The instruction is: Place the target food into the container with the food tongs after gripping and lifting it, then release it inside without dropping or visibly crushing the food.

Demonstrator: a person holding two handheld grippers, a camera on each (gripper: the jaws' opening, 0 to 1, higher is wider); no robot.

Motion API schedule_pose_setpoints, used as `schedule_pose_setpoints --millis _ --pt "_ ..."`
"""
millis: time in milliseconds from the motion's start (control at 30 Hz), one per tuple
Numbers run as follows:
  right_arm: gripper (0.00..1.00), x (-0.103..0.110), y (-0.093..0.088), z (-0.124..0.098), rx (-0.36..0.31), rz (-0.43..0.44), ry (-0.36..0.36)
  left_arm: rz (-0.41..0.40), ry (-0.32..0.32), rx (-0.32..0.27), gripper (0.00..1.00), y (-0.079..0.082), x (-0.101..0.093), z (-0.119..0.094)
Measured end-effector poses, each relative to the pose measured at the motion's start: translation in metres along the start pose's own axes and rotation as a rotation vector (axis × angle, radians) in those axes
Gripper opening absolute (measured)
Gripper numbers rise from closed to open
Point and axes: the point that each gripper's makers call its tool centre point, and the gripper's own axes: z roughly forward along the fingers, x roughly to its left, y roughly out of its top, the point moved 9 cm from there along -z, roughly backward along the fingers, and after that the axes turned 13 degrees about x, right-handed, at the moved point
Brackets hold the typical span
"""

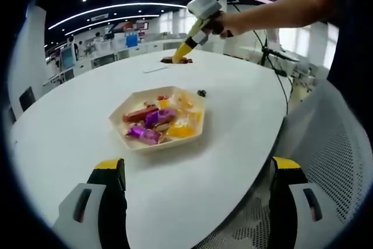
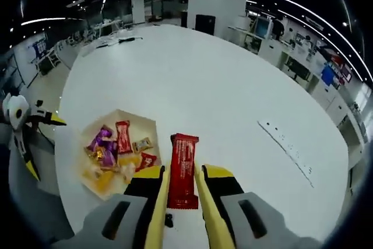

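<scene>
Right gripper (image 2: 182,188), lower centre, has its jaws closed around a red snack bar (image 2: 182,170); lifting and releasing into the hexagonal tray (image 2: 152,125) remain.

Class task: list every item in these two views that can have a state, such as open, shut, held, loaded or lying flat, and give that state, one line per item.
Left gripper: open, holding nothing, above the table edge.
Right gripper: fingers either side of the red wrapped snack bar.
Red wrapped snack bar: sealed, between the right gripper's fingers.
Beige hexagonal tray: loaded with wrapped snacks, flat on the white table.
</scene>
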Motion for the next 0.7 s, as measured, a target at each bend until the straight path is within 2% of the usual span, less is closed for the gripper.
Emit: schedule_pose_setpoints --millis 200,467,700 --pt "0.24 0.019 0.024 0.003 -0.03 -0.021 0.04 0.009 0.007 0.002 0.99 0.0 0.0 0.0" --pt "0.24 0.038 0.054 -0.005 -0.056 -0.067 0.057 0.024 0.007 -0.005 0.98 0.002 -0.001 -0.001" --pt "0.24 0.057 0.066 -0.015 -0.062 -0.089 0.072 0.019 0.004 -0.015 0.98 0.003 -0.001 -0.002"
